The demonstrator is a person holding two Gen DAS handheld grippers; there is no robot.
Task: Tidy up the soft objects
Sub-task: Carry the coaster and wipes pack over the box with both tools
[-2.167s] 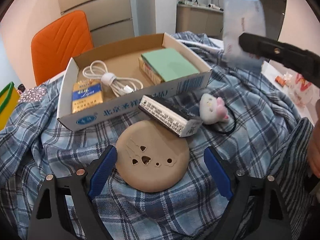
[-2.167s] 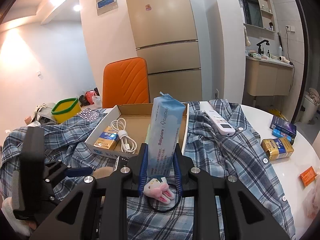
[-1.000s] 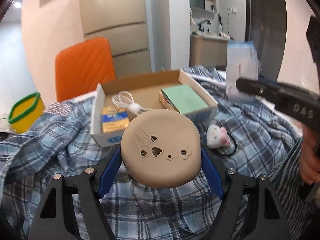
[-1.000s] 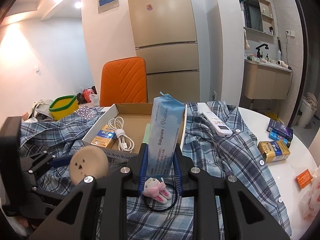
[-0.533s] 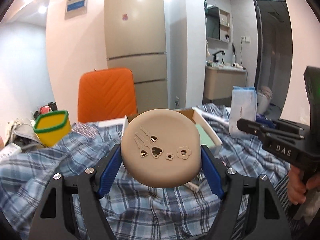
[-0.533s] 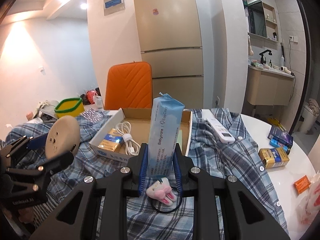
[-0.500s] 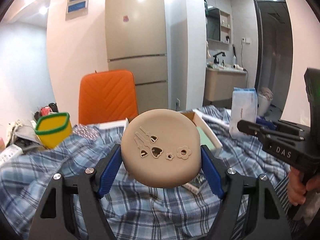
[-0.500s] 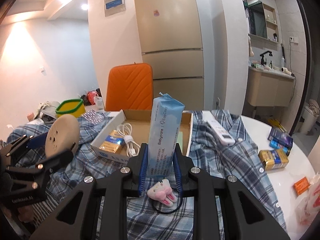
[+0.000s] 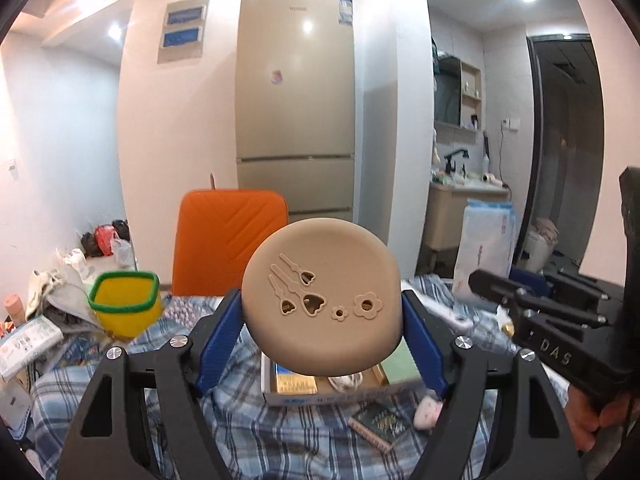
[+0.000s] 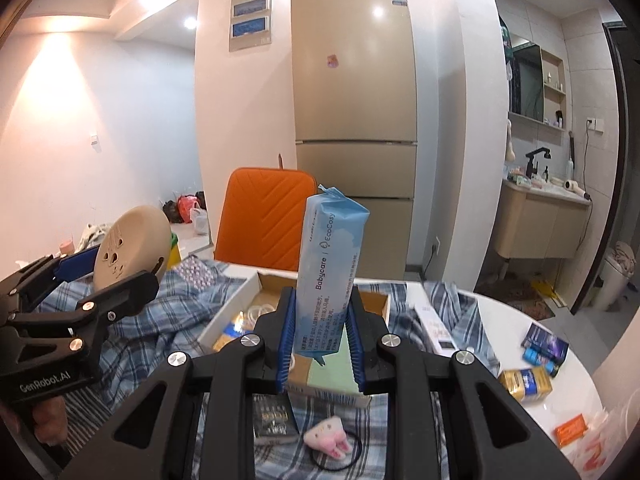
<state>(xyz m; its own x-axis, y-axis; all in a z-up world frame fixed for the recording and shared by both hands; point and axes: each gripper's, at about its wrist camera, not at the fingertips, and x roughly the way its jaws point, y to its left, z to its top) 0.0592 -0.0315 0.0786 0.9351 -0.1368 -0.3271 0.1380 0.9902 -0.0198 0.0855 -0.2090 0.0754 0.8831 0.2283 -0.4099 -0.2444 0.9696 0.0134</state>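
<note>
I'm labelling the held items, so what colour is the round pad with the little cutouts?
Beige, the round pad shows best in the left wrist view.

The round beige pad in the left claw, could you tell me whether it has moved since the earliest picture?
Yes. The round beige pad lay on the plaid cloth in front of the cardboard box; it is now lifted above the box, gripped by the left claw.

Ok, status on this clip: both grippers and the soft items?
Left gripper shut on beige round pad, lifted. Right gripper shut on Babycare tissue pack, upright above cardboard box. Nothing between them.
</note>
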